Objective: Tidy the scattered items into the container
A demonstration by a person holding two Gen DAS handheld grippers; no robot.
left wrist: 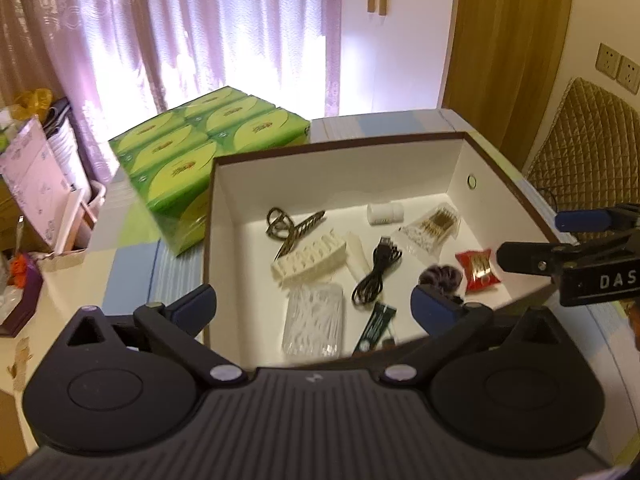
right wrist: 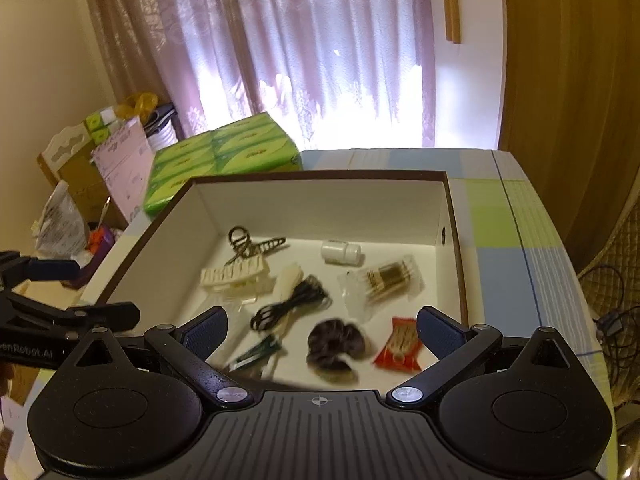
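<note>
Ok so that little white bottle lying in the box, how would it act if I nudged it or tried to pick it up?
The white bottle lies on its side on the box floor, so a nudge would probably roll it. It looks small and plastic, likely light and rigid. Its smooth round wall may slip between flat pads unless they close across its width.
</note>
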